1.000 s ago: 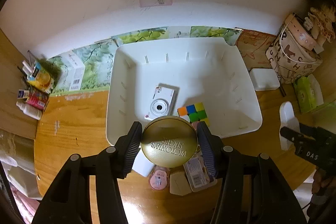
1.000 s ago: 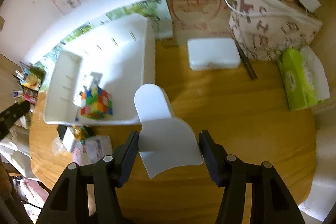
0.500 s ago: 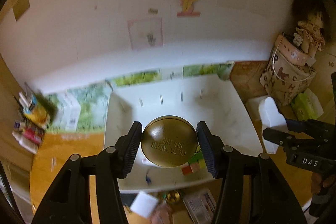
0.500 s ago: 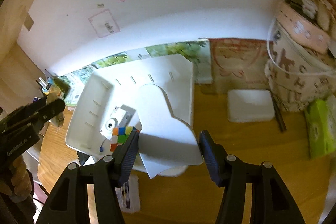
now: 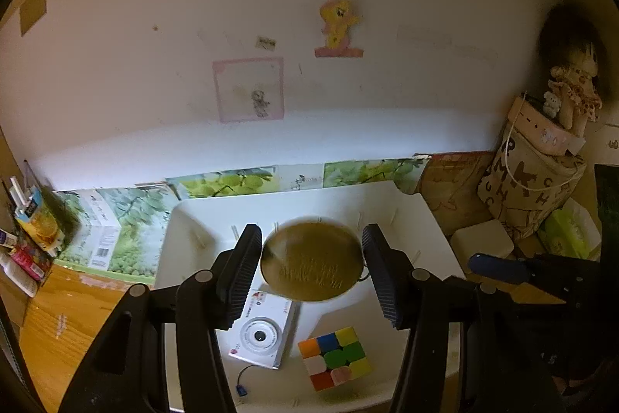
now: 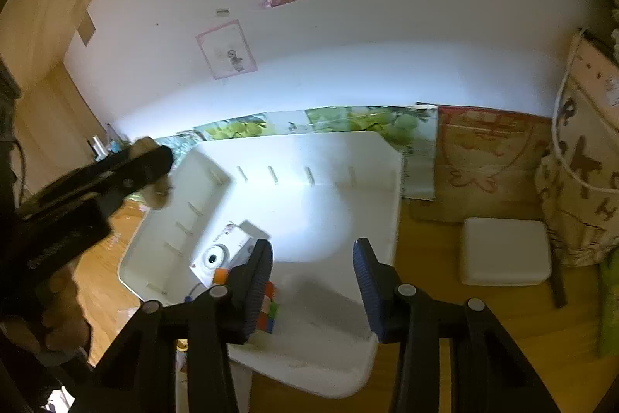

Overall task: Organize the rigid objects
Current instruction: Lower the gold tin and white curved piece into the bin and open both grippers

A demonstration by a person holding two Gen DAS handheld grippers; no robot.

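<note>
My left gripper (image 5: 311, 231) is shut on a round gold tin (image 5: 313, 262), which hangs blurred above the white tray (image 5: 193, 219). In the tray lie a white toy camera (image 5: 263, 335) and a colour cube (image 5: 334, 357). My right gripper (image 6: 311, 246) hovers over the tray's near right part (image 6: 394, 211). Its jaws are closing with nothing between them, so only tray floor shows in the gap. The camera (image 6: 220, 254) and the cube (image 6: 269, 312) sit just left of its left finger. The right gripper (image 5: 499, 268) shows at the tray's right side. The left gripper (image 6: 96, 188) shows blurred at the far left.
A white lidded box (image 6: 505, 250) sits on the wooden table (image 6: 445, 355) right of the tray. Behind it stand a lettered bag (image 5: 530, 188) and a green tissue pack (image 5: 568, 231). Cartons and tubes (image 5: 38, 219) crowd the left edge. A hand (image 6: 58, 328) holds the left gripper.
The left gripper carried the gold tin from the tray's near edge to above its middle. The right gripper swung left over the tray, the white flat piece left its jaws, and they narrowed.
</note>
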